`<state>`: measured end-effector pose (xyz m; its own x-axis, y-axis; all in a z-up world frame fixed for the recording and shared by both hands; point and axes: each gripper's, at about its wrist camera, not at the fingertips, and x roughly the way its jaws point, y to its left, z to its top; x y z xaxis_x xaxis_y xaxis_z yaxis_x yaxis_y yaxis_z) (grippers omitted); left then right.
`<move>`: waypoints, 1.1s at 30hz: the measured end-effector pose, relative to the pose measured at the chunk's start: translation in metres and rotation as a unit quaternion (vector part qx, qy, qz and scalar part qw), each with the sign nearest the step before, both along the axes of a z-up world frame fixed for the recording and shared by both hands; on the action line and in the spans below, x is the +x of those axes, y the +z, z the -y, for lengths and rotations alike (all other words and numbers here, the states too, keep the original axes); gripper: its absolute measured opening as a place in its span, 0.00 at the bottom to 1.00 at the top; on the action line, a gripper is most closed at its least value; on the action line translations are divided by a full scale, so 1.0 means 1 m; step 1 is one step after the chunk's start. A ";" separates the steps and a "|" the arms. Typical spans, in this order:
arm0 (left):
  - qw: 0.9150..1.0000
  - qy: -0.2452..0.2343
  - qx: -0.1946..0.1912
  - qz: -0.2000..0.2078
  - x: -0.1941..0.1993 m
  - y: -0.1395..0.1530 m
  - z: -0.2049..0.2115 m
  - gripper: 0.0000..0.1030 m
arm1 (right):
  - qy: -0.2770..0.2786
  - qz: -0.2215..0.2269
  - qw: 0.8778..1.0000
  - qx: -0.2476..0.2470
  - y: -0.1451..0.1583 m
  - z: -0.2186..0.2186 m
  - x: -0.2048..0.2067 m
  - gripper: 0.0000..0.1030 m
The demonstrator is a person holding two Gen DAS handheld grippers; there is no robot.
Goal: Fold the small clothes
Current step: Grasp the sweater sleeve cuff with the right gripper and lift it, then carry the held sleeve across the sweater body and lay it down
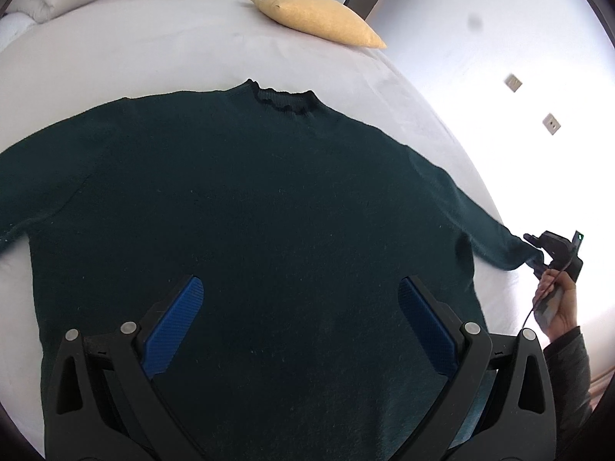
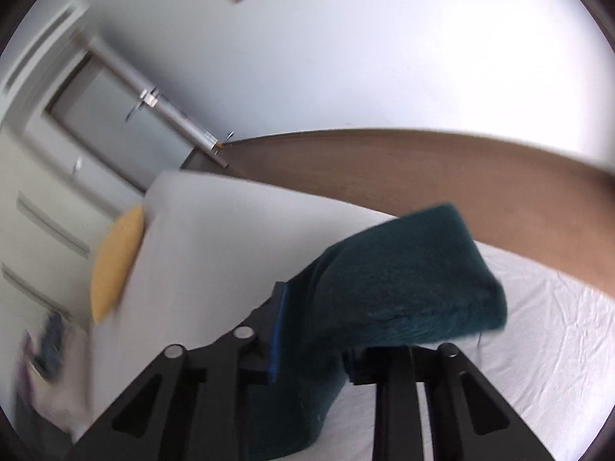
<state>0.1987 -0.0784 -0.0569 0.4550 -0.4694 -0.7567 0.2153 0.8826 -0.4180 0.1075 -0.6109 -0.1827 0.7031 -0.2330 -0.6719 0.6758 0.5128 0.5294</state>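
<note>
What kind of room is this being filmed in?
Most likely a bedroom: a dark green sweater lies spread on a bed with a light sheet, a yellow pillow near its far edge, and a door beyond.

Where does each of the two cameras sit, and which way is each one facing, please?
Left wrist: on the open left gripper, looking down over the dark green sweater spread on the bed; a hand holds the right gripper.
Right wrist: on the right gripper, closed on the sweater's sleeve, facing wall and door.
Shared: sweater, bed, yellow pillow.
</note>
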 end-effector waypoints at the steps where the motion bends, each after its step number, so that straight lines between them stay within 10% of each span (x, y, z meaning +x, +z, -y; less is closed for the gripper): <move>1: 1.000 0.001 -0.007 -0.002 0.003 0.001 -0.003 1.00 | 0.026 -0.008 0.999 -0.023 0.009 -0.016 0.014 0.16; 5: 0.999 0.016 -0.051 -0.011 0.015 0.001 -0.022 1.00 | 0.166 -0.036 0.975 -0.140 0.050 -0.113 0.093 0.10; 9: 0.992 0.032 -0.115 -0.035 0.032 -0.001 -0.043 1.00 | 0.337 -0.030 0.908 -0.248 0.064 -0.252 0.153 0.10; 14: 0.980 0.034 -0.185 -0.071 0.051 -0.013 -0.055 1.00 | 0.464 -0.079 0.824 -0.315 0.005 -0.376 0.160 0.09; 22: 0.949 0.007 -0.267 -0.169 0.084 -0.058 -0.026 1.00 | 0.478 -0.110 0.802 -0.342 -0.033 -0.398 0.136 0.12; 31: 0.929 0.002 -0.303 -0.214 0.089 -0.090 0.022 0.98 | 0.479 -0.084 0.828 -0.279 -0.042 -0.397 0.083 0.30; 33: 0.926 -0.007 -0.309 -0.217 0.095 -0.093 0.034 0.80 | 0.481 -0.078 0.832 -0.265 -0.041 -0.397 0.079 0.42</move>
